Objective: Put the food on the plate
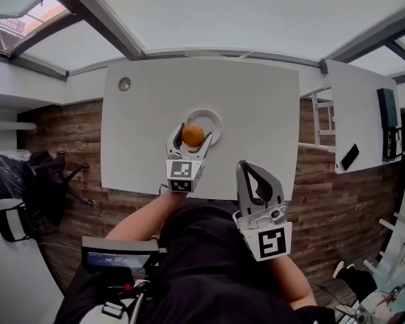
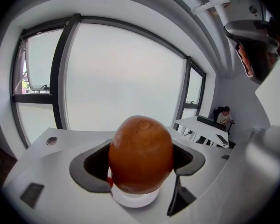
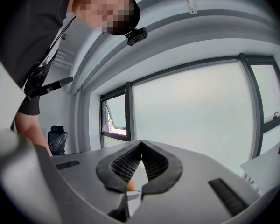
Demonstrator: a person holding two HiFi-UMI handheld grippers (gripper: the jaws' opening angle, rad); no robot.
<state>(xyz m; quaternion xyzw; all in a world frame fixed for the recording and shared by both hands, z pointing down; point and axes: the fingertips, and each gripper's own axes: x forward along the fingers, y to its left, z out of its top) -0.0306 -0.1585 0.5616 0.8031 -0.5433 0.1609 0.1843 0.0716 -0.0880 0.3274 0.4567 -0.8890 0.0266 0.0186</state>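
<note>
An orange fruit (image 1: 193,135) sits clamped between the jaws of my left gripper (image 1: 191,139), held just above the white plate (image 1: 211,119) on the white table (image 1: 256,113). In the left gripper view the orange (image 2: 140,154) fills the gap between both jaws, with the plate's rim (image 2: 134,199) showing under it. My right gripper (image 1: 256,181) hangs near the table's front edge, away from the plate, its jaws touching at the tips and empty. Its own view shows the right gripper (image 3: 140,158) shut, with a sliver of the plate (image 3: 133,196) and orange below.
A round grommet (image 1: 124,84) is set in the table's far left corner. A second white table (image 1: 362,113) with a dark phone (image 1: 349,156) and a black device stands at the right. Black chairs (image 1: 47,181) are on the wooden floor at the left.
</note>
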